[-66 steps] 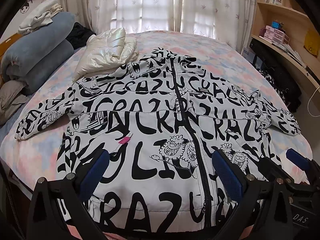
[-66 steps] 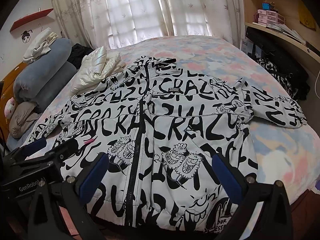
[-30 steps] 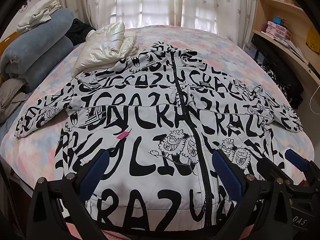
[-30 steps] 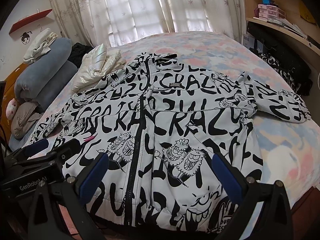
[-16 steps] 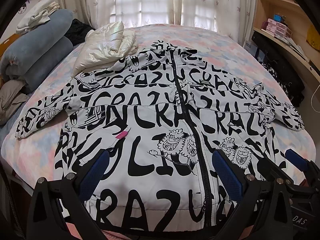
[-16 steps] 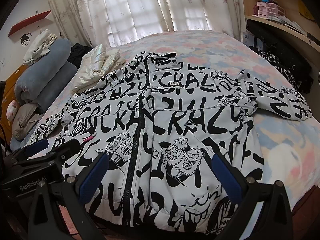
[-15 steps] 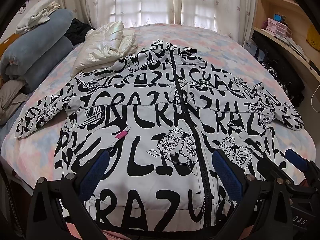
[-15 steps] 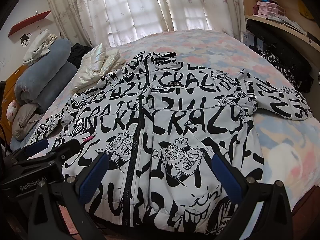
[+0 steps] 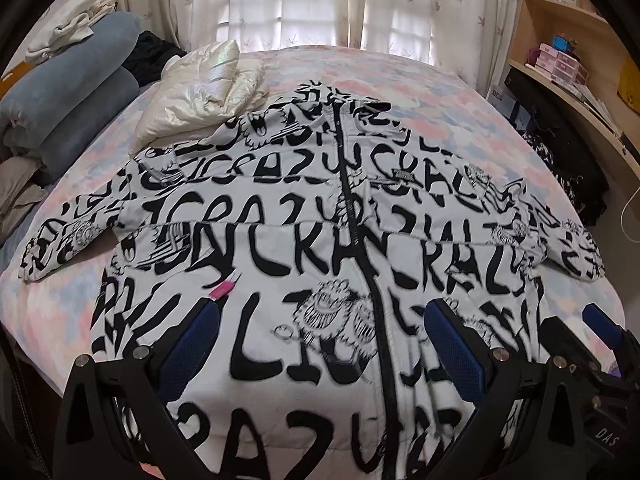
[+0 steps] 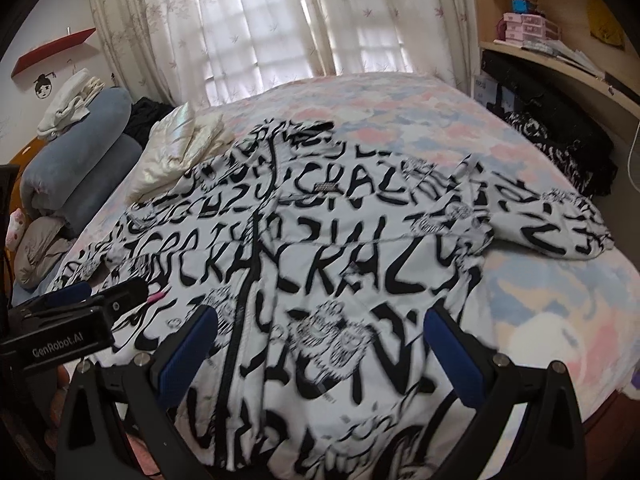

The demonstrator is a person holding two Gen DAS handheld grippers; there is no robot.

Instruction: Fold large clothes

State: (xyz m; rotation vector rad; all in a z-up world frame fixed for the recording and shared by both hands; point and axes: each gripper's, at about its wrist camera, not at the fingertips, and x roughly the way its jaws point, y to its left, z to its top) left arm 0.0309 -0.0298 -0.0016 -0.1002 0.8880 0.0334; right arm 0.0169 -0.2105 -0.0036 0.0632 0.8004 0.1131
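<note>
Looking along both claws, I see the black-and-white lettered jacket [image 9: 280,248] spread flat, front up, on the bed [image 9: 452,100], sleeves out. My left claw [image 9: 320,352] and right claw [image 10: 320,356] hover over its hem, fingers spread wide, pinching nothing.

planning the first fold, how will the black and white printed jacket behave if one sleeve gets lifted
The jacket is probably floppy: it lies flat and creases at the sleeve. Its quilted seams suggest light padding, so folds may spring back. The fabric has a slight sheen, so it could slip between open fingers.

A white jacket [image 9: 280,248] with black lettering and cartoon prints lies on a pastel pink-and-blue bedspread [image 9: 420,88].
</note>
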